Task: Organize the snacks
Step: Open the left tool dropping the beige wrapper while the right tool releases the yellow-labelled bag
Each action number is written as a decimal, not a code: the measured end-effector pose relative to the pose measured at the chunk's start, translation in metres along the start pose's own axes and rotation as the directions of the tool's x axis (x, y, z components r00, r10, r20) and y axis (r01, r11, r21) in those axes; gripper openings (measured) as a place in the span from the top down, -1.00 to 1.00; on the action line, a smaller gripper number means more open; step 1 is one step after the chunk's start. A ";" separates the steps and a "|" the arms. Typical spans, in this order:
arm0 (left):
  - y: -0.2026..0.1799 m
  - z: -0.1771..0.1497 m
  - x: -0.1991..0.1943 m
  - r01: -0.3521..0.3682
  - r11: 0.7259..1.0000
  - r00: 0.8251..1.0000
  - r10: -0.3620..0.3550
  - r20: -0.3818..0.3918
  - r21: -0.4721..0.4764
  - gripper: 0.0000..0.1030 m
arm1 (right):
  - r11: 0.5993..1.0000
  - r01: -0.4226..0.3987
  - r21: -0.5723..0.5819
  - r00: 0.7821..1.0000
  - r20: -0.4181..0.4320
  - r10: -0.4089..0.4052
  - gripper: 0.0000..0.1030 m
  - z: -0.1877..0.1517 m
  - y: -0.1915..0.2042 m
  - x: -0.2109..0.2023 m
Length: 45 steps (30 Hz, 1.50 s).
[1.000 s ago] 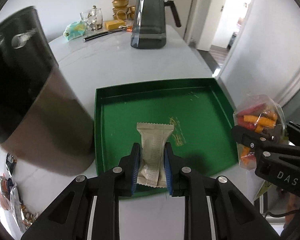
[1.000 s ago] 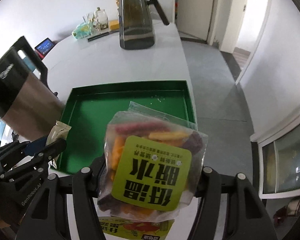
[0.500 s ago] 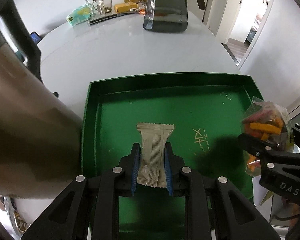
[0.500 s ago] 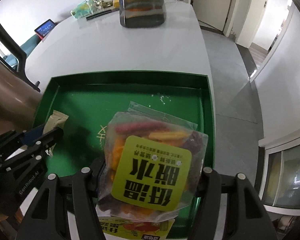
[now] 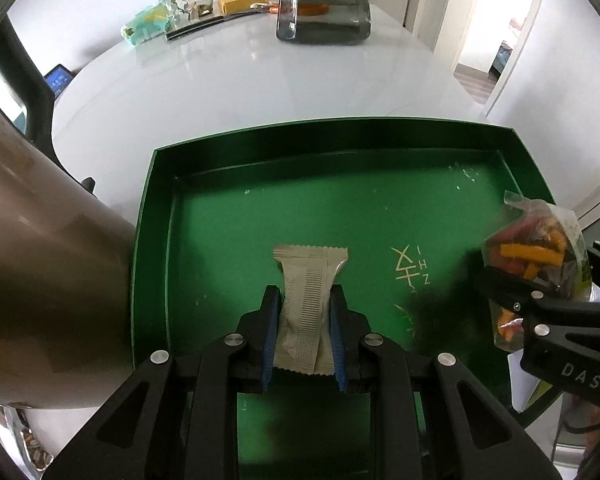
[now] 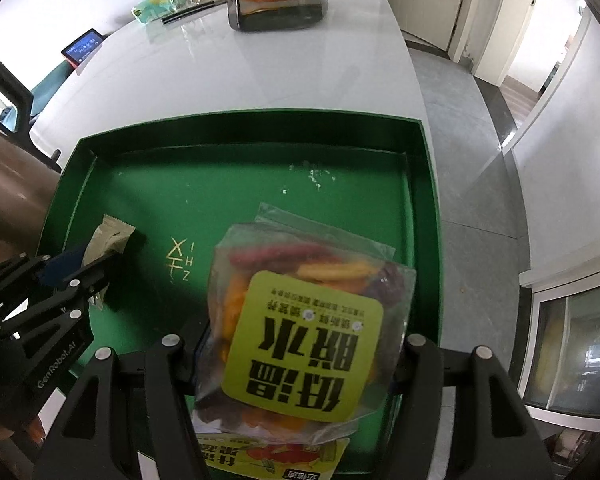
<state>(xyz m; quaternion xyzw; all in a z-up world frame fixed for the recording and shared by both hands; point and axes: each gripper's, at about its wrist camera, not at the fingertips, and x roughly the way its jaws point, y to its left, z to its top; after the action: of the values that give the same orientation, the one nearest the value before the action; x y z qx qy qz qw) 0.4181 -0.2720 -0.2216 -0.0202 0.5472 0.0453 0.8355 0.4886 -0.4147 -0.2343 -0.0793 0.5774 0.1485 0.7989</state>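
A green tray [image 5: 260, 200] lies on the white table; it also shows in the right wrist view [image 6: 180, 184]. My left gripper [image 5: 305, 300] is shut on a beige snack bar wrapper [image 5: 306, 280] and holds it over the tray's near left part. My right gripper [image 6: 300, 344] is shut on a clear bag of colourful vegetable chips [image 6: 300, 320] with a lime label, held over the tray's near right part. That bag [image 5: 532, 252] shows at the right of the left wrist view. The beige wrapper [image 6: 108, 240] shows at the left of the right wrist view.
A large metal kettle [image 5: 40, 280] stands right against the tray's left side. A dark glass pitcher [image 5: 324, 4] stands at the table's far end, with jars and a teal packet [image 5: 148, 26] beside it. The table's edge and the floor [image 6: 460, 160] lie right of the tray.
Both grippers have moved forward over the tray, each still holding its snack. The tray now fills more of both views.
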 end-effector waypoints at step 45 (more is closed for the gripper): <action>0.007 0.001 0.001 -0.022 1.000 1.000 0.022 -0.010 0.001 -0.97 | 0.997 0.058 0.056 0.993 0.104 -0.064 -1.00 0.004 -0.014 -0.034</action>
<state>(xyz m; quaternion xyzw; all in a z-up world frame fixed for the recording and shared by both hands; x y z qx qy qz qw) 0.4187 -0.2652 -0.2224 -0.0141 0.5516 0.0544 0.8322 0.4868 -0.4314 -0.2020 -0.0678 0.5354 0.1127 0.8343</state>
